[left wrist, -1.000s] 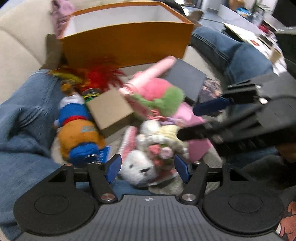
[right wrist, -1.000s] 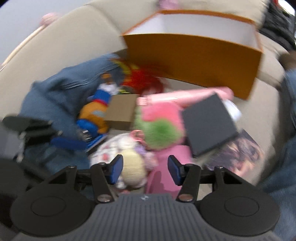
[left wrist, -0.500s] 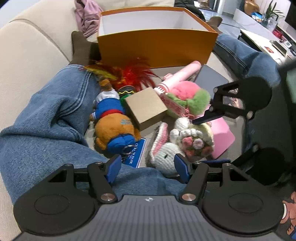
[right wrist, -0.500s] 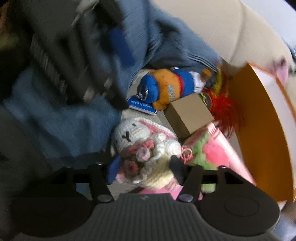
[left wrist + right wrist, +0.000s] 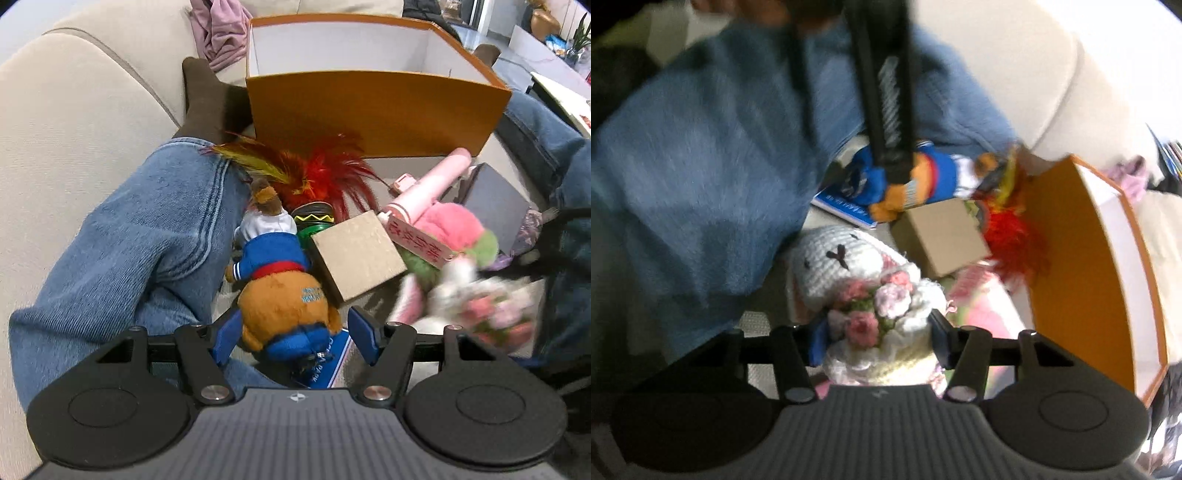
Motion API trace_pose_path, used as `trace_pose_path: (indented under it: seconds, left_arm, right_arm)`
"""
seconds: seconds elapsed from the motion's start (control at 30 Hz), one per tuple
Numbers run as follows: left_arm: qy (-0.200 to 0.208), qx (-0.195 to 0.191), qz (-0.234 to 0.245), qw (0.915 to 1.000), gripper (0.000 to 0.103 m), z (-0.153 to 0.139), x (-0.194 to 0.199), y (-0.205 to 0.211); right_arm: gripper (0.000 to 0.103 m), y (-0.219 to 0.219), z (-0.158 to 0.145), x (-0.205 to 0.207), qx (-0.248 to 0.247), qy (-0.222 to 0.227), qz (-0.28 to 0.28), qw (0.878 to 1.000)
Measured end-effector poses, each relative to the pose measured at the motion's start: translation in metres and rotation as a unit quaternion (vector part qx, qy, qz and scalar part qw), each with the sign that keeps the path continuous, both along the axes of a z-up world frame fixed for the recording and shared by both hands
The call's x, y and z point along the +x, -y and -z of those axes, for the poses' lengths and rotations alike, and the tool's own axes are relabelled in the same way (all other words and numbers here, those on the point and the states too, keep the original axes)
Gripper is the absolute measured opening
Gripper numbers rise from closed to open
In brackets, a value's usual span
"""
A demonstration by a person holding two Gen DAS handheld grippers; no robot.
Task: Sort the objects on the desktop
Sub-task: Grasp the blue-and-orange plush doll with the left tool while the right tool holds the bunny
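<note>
The right gripper [image 5: 879,338] now has its fingers clamped on the crocheted bunny [image 5: 864,291], which has moved from the pile toward the right and blurs there in the left view. The left gripper [image 5: 293,334] has shifted over the bear plush [image 5: 282,291], its fingers spread on either side, with the cardboard box [image 5: 356,254] and orange bin [image 5: 373,110] beyond

Home living rm: beige sofa [image 5: 85,122], plush toys, coffee table [image 5: 554,88] behind.
</note>
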State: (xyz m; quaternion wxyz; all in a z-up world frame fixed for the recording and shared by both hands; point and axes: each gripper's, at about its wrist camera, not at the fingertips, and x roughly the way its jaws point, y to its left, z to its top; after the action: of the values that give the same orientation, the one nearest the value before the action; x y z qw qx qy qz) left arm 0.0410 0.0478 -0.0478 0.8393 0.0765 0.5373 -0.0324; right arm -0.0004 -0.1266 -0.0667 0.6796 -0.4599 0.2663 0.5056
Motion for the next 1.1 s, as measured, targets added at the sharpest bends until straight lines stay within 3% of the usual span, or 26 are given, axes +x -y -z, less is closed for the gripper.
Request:
trace_pose_path:
  seconds: [0.17, 0.3, 0.43, 0.53, 0.7, 0.87, 1.1]
  left_arm:
    - [-0.021, -0.002, -0.001, 0.9998, 0.074, 0.015, 0.015, 0.001]
    - [-0.036, 0.017, -0.006, 0.9992, 0.08, 0.029, 0.026, 0.009]
    - [-0.032, 0.008, -0.001, 0.9995, 0.085, 0.029, 0.033, 0.012]
    - [-0.037, -0.022, -0.001, 0.9991, 0.09, 0.031, 0.042, 0.006]
    - [-0.036, -0.049, -0.002, 0.9982, 0.09, 0.031, 0.04, -0.002]
    - [-0.005, -0.058, -0.025, 0.998, 0.058, 0.026, 0.026, -0.007]
    - [-0.01, -0.104, -0.019, 0.9943, 0.053, 0.013, 0.012, -0.009]
  right_arm:
    - [0.056, 0.034, -0.046, 0.038, 0.061, -0.035, 0.1, 0.992]
    - [0.056, 0.06, -0.068, 0.074, 0.129, -0.065, 0.202, 0.969]
    - [0.057, 0.068, -0.069, 0.094, 0.158, -0.071, 0.262, 0.95]
    - [0.057, 0.078, -0.062, 0.09, 0.178, -0.108, 0.282, 0.937]
    - [0.057, 0.078, -0.051, 0.077, 0.196, -0.131, 0.295, 0.926]
    - [0.057, 0.078, -0.047, 0.072, 0.205, -0.145, 0.31, 0.917]
    - [0.057, 0.079, -0.046, 0.071, 0.21, -0.145, 0.313, 0.915]
